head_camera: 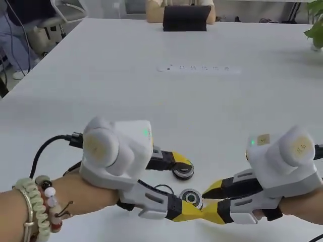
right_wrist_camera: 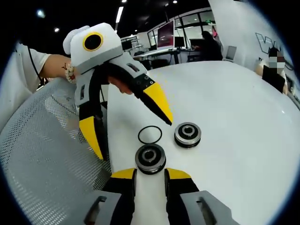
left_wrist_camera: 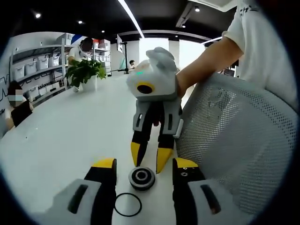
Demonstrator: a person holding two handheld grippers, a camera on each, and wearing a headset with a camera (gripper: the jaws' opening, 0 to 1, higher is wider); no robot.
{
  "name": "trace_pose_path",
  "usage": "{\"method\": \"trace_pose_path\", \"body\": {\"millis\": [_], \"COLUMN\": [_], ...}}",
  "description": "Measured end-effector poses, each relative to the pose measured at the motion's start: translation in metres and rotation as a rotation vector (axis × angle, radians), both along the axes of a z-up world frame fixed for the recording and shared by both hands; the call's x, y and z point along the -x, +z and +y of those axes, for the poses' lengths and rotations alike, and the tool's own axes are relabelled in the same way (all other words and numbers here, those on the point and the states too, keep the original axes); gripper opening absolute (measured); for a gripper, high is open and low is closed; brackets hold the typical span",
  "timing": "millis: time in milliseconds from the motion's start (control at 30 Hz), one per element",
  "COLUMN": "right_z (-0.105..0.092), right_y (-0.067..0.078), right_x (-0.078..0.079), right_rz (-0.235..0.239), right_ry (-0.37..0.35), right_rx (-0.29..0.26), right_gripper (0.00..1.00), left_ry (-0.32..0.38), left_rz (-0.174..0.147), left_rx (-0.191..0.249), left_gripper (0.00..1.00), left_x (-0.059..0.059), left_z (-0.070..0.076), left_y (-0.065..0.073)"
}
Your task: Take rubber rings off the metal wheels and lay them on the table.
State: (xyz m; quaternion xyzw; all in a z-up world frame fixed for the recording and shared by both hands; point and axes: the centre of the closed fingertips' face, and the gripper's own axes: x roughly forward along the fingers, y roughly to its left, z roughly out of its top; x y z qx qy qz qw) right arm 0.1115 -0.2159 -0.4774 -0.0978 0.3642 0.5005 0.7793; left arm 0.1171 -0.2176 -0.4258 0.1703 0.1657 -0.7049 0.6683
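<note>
Two metal wheels lie on the white table (head_camera: 151,91). The nearer wheel (head_camera: 192,196) (left_wrist_camera: 142,178) (right_wrist_camera: 150,158) sits between the wide-apart fingers of my open left gripper (head_camera: 185,187) (left_wrist_camera: 145,171) (right_wrist_camera: 133,138). From the opposite side, my right gripper (head_camera: 208,198) (left_wrist_camera: 148,161) (right_wrist_camera: 150,176) has its yellow tips right at this wheel's edge, jaws slightly apart. The second wheel (head_camera: 182,171) (right_wrist_camera: 187,134) rests just beyond the left gripper's far finger. A loose thin black rubber ring (head_camera: 162,189) (left_wrist_camera: 127,205) (right_wrist_camera: 150,135) lies flat beside the wheels.
A white power strip (head_camera: 199,68) lies mid-table. At the far edge a person sits behind a dark object (head_camera: 185,17). A plant (head_camera: 315,30) (left_wrist_camera: 84,70) stands at the far right. A grey mesh chair (left_wrist_camera: 234,140) (right_wrist_camera: 42,140) is close behind the work.
</note>
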Motion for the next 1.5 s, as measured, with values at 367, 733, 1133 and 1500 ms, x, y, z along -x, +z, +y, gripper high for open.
{"method": "trace_pose_path", "body": {"millis": [367, 733, 1133, 1500], "right_z": [0.0, -0.001, -0.001, 0.0], "right_y": [-0.002, -0.003, -0.003, -0.002], "right_x": [0.0, -0.001, -0.003, -0.004], "right_rz": [-0.006, -0.015, -0.028, -0.053], "right_ry": [0.009, 0.012, 0.013, 0.031], "right_rx": [0.01, 0.015, 0.017, 0.021], "right_gripper": [0.2, 0.19, 0.18, 0.18], "left_ry": [0.021, 0.043, 0.025, 0.006], "left_rz": [0.046, 0.057, -0.03, -0.041], "left_rx": [-0.035, -0.026, -0.043, -0.037], "left_gripper": [0.27, 0.17, 0.1, 0.08], "left_x": [-0.001, -0.004, -0.005, -0.004], "left_z": [0.004, 0.001, 0.005, 0.004], "left_y": [-0.025, -0.028, -0.033, -0.032]}}
